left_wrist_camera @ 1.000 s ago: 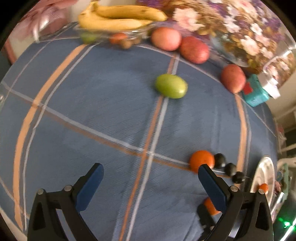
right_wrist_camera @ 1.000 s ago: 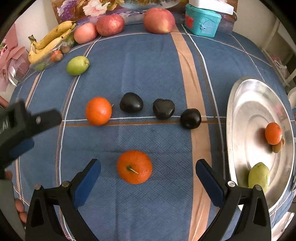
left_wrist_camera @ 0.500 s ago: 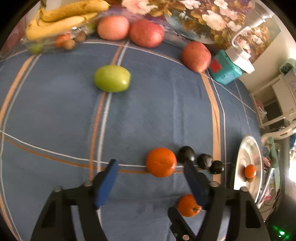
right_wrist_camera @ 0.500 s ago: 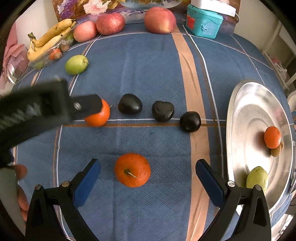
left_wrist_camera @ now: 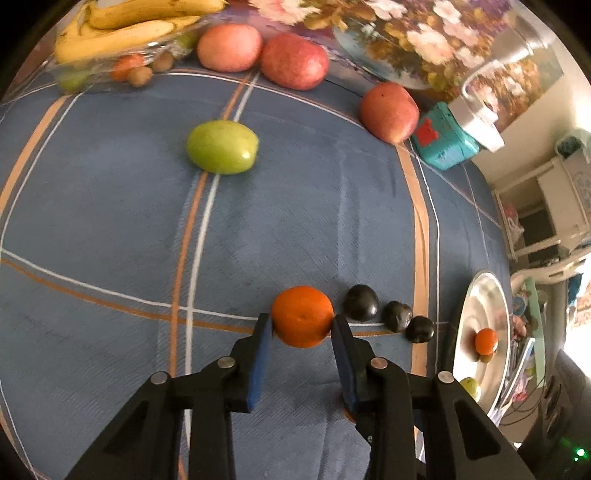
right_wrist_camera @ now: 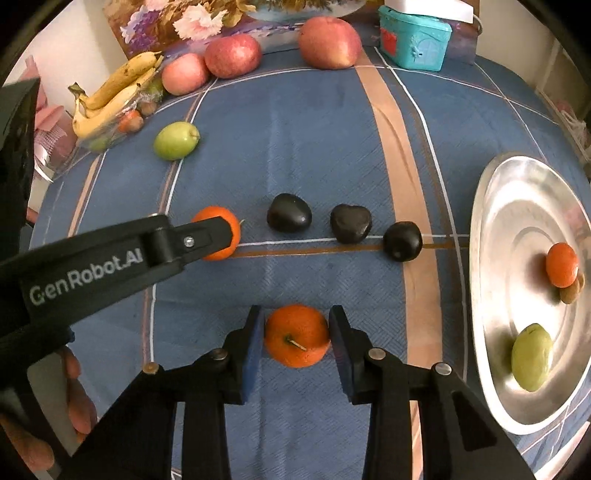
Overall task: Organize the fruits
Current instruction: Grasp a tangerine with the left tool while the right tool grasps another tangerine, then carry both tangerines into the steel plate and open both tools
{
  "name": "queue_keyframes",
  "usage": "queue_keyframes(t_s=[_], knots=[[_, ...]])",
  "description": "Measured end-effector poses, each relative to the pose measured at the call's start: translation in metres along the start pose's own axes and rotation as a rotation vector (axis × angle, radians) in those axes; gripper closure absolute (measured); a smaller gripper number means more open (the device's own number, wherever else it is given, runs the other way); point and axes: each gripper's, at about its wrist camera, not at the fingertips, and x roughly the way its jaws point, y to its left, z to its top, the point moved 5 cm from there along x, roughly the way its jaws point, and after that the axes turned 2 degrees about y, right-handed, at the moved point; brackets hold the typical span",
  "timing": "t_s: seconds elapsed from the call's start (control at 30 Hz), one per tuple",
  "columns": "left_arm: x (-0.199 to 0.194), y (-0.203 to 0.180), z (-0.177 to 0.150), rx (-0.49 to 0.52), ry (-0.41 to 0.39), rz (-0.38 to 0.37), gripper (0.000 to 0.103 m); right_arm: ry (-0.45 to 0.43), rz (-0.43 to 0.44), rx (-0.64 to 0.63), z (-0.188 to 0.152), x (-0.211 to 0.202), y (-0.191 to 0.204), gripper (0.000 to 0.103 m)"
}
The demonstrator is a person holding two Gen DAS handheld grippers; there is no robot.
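Note:
My left gripper (left_wrist_camera: 302,325) is shut on an orange (left_wrist_camera: 303,316) that rests on the blue tablecloth; the same orange shows in the right wrist view (right_wrist_camera: 221,230) behind the left gripper's finger. My right gripper (right_wrist_camera: 296,336) is shut on a second orange (right_wrist_camera: 296,335) nearer the table's front. Three dark plums (right_wrist_camera: 289,218) lie in a row to the right of the first orange. A silver plate (right_wrist_camera: 495,206) at the right holds a small orange (right_wrist_camera: 561,264), a green fruit (right_wrist_camera: 532,362) and a small brown fruit.
A green fruit (left_wrist_camera: 221,146) lies alone at mid-table. Three red apples (left_wrist_camera: 294,61) line the back edge. Bananas (left_wrist_camera: 122,35) lie on a clear tray at the back left. A teal box (left_wrist_camera: 445,142) stands at the back right.
Both grippers have closed from wide open onto their oranges. The left gripper has moved right and forward to the orange beside the plums.

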Motion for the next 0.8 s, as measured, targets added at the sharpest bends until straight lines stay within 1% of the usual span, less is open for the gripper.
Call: queue_keyframes(t_s=[0.1, 0.2, 0.37, 0.63, 0.8], knots=[[-0.011, 0.005, 0.002, -0.035, -0.02, 0.007, 0.068, -0.034, 0.024, 0.003, 0.005, -0.014, 0.003, 0.067], [-0.022, 0.007, 0.005, -0.048, -0.046, 0.019, 0.068, -0.083, 0.0, -0.012, 0.01, -0.03, 0.004, 0.067], [-0.038, 0.011, 0.007, -0.066, -0.083, 0.021, 0.068, -0.119, -0.036, -0.016, 0.011, -0.045, -0.003, 0.067], [-0.046, 0.001, 0.006, -0.044, -0.104, 0.025, 0.068, -0.129, -0.052, 0.005, 0.013, -0.056, -0.018, 0.067], [-0.05, -0.014, 0.005, -0.018, -0.111, 0.006, 0.068, -0.157, -0.101, 0.062, 0.022, -0.072, -0.049, 0.067]])
